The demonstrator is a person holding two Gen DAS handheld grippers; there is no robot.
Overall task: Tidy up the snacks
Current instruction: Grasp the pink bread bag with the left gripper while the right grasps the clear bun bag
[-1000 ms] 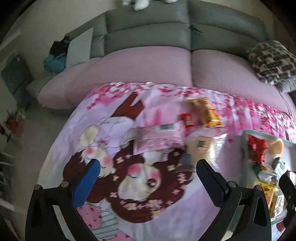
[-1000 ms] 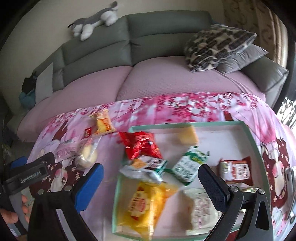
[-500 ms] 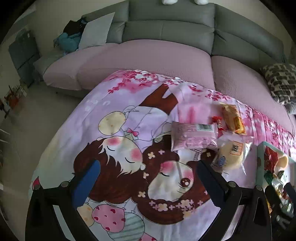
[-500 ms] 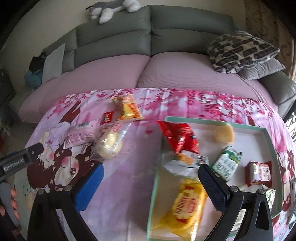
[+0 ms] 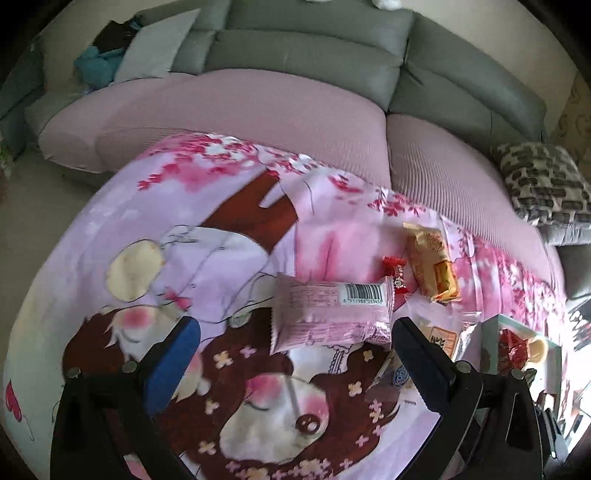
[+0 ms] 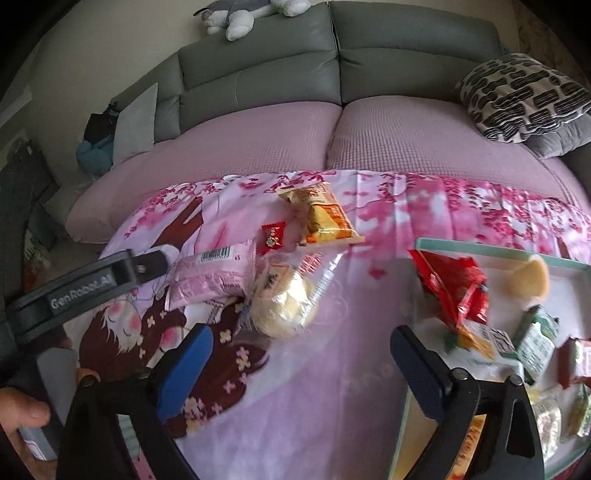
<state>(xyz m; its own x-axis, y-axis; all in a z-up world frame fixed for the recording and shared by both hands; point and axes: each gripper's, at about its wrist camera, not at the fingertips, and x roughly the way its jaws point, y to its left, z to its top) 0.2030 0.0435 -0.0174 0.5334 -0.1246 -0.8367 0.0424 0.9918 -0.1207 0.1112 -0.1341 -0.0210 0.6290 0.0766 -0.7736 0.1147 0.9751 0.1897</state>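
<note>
Here, the right gripper hovers spread wide and empty; just ahead on the floral-cloth surface lies a clear-wrapped pale round bun, left of the glass-edged tray.

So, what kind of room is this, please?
Most likely a home living room: a grey sofa with a patterned cushion and a plush toy on its back, behind a table under a cartoon cloth.

Pink barcoded packet flat on cartoon cloth, clear-wrapped bun touching, orange packet beyond
</note>
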